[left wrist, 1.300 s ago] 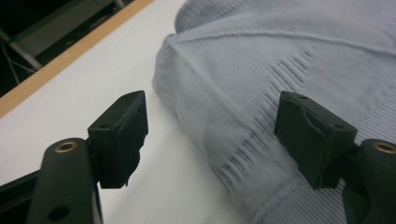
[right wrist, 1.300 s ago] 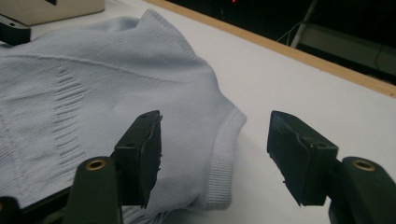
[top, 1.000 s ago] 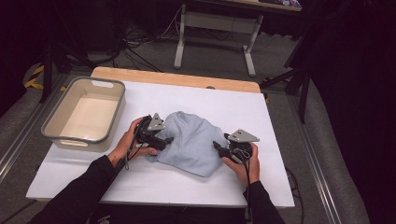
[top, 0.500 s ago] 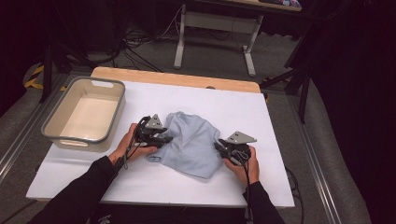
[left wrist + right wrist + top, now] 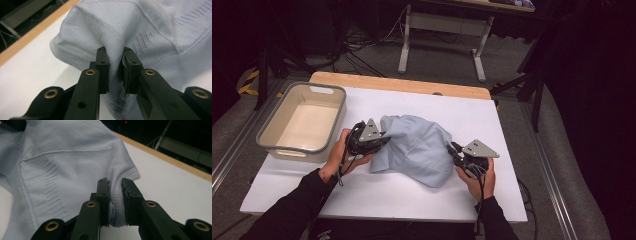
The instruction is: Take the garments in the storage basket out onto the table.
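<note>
A pale blue knitted garment (image 5: 417, 150) lies bunched near the middle of the white table (image 5: 377, 195), and the person has a gripper on each side of it. The left gripper (image 5: 379, 140) has just been closing, and in the left gripper view its jaws pinch a fold of the ribbed knit between the pads (image 5: 105, 72). The right gripper (image 5: 453, 150) has just been closing too, and in the right gripper view it clamps a thick ribbed hem between its pads (image 5: 104, 197). Taking the cloth at two opposite edges looks like preparation for lifting it and spreading or folding it, since one hold alone would let it hang in a lump. The beige bin (image 5: 272, 142) stands to the left of the garment, just beside the left hand (image 5: 339, 155), perhaps as the place where the cloth will end up, though that is a guess. The high view gives the layout: both hands, the bin, the wooden strip (image 5: 402, 85) along the far edge, and the garment humped between the grippers. It cannot show what the jaws hold. The gripper views settle that: each shows cloth squeezed between the pads, along with the knit's ribbing, seams and a woven bar pattern.
</note>
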The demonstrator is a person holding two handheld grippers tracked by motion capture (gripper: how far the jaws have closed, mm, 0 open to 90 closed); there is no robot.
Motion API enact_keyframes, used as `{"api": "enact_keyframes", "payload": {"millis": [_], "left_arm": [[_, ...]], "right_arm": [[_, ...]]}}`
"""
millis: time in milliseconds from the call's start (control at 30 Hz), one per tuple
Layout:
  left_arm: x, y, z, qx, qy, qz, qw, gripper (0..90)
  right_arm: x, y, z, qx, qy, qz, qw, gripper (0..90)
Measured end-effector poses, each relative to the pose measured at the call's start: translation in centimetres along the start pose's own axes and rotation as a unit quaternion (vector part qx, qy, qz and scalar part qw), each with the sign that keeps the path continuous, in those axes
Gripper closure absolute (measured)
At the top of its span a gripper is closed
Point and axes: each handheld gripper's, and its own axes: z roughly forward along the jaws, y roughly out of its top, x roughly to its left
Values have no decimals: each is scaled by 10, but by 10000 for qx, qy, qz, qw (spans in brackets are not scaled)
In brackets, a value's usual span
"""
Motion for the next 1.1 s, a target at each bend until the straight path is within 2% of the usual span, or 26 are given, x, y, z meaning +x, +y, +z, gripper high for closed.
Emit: {"api": "enact_keyframes", "payload": {"millis": [67, 167, 300, 367, 400, 467, 533, 600, 667, 733, 767, 833, 867, 900, 967, 1100], "left_arm": [[-4, 4, -10, -51, 24, 92, 9999, 760], [-7, 7, -15, -66, 10, 106, 9999, 751], [-14, 9, -18, -72, 5, 253, 9997, 729], [-17, 8, -14, -24, -107, 240, 9997, 724], [-21, 6, -9, 19, -172, 371, 9992, 727], [-23, 5, -7, 26, -207, 445, 9988, 839], [-28, 3, -1, 90, -408, 489, 9979, 849], [-31, -1, 7, 250, -405, 626, 9969, 882], [-31, -5, 12, 270, -491, 608, 9966, 861], [-29, -6, 13, 227, -354, 628, 9971, 829], [-27, -7, 12, 186, -266, 620, 9975, 807], [-21, -8, 8, 34, -268, 476, 9985, 781], [-16, -9, 4, -41, 33, 348, 9994, 695], [-16, -9, 4, -41, 33, 348, 9994, 644], [-8, -12, 2, -157, 169, 127, 9997, 628], [1, -16, 4, -161, 274, -179, 9993, 449]], "right_arm": [[2, 6, -6, -138, -87, -51, 9999, 766], [3, 10, -11, -279, -132, 2, 9995, 764], [2, 10, -14, -294, -128, 26, 9995, 756], [1, 9, -14, -263, -109, 84, 9996, 747], [1, 8, -13, -240, -112, 94, 9996, 745], [1, 6, -13, -230, -113, 101, 9996, 745], [0, 4, -11, -173, -68, 104, 9998, 745], [1, 1, -8, -115, 4, 99, 9999, 749], [2, -1, -6, -46, 7, 95, 9999, 749], [2, -3, -5, 4, 46, 128, 9999, 749], [2, -4, -4, 32, 38, 90, 9999, 748], [2, -7, -4, 86, 52, 68, 9999, 736], [0, -9, -3, 107, 51, 105, 9999, 697], [0, -9, -3, 107, 51, 105, 9999, 697], [-2, -11, -3, 112, 3, 178, 9998, 630], [-5, -12, -3, 19, -121, 285, 9995, 463]]}}
